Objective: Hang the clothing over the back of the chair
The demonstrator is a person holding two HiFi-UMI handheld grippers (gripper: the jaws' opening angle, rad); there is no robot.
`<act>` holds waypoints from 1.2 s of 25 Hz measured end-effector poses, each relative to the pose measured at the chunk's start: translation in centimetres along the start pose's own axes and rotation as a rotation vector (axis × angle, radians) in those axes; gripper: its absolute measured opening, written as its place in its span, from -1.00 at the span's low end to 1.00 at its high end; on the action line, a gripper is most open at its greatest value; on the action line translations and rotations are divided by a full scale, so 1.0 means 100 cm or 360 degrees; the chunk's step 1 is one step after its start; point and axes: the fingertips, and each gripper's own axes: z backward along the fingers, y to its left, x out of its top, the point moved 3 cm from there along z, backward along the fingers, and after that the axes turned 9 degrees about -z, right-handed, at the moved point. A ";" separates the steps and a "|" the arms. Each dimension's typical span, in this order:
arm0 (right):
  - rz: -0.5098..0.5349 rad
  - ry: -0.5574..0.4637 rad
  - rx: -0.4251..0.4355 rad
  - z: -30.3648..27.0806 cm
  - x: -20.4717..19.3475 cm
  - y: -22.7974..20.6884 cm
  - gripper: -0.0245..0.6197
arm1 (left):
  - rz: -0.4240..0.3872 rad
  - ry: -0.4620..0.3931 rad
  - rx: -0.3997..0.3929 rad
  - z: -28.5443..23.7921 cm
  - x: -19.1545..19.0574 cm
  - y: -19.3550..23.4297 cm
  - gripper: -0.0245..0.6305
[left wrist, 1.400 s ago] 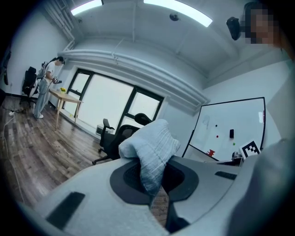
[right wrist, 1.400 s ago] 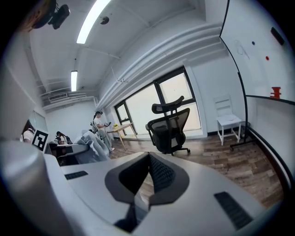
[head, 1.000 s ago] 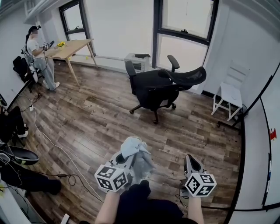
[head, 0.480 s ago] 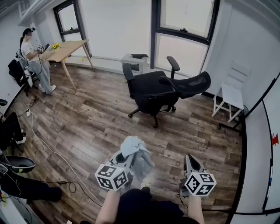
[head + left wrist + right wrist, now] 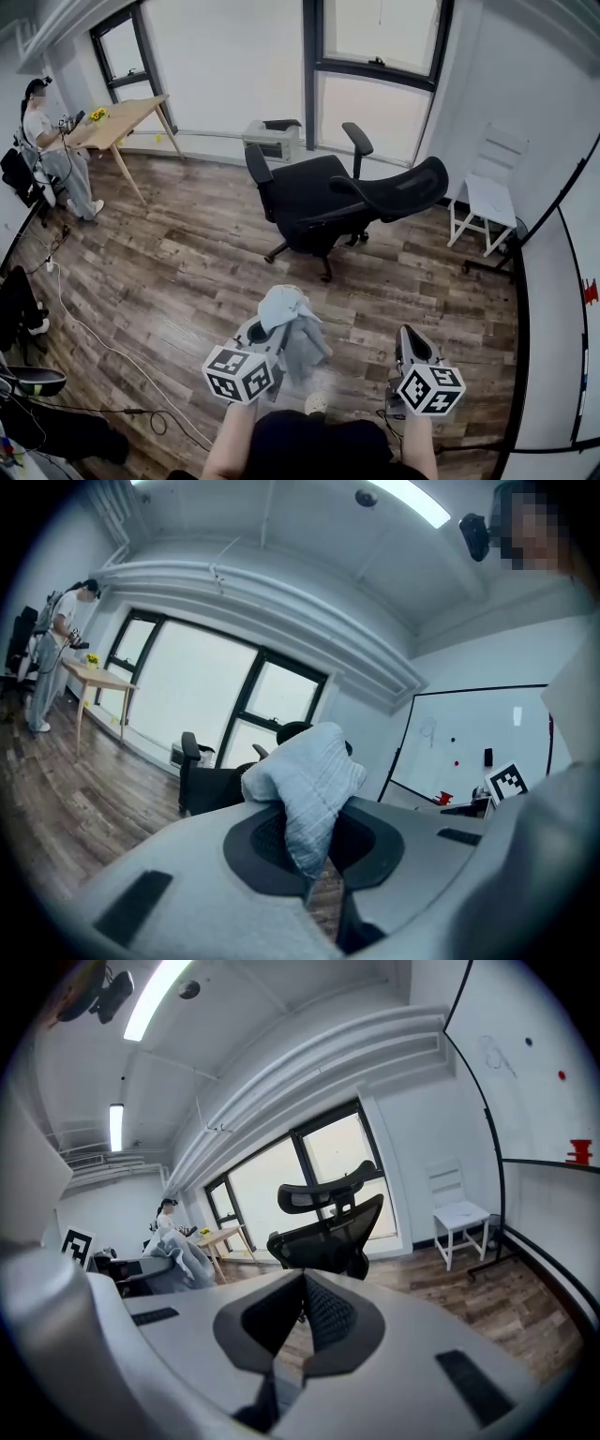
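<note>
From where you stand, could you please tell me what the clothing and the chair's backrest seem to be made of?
The clothing looks like soft woven fabric, pale blue-grey and matt: fine ribbed lines and loose folds show. The chair's backrest looks like black mesh, probably on a plastic frame: a fine grid texture shows.

Your clothing (image 5: 286,314): soft pale cloth, fine ribbed weave, matt. Chair (image 5: 398,190): black open-mesh back, smooth plastic arms. Floor (image 5: 169,253): wood-grain planks, low sheen. Your left gripper (image 5: 309,841): matt grey plastic, black textured pads (image 5: 258,846).
</note>
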 end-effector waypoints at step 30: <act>0.0001 0.0154 0.0078 -0.094 0.008 0.007 -0.92 | 0.0047 0.0086 0.0204 -0.032 -0.001 0.080 -0.84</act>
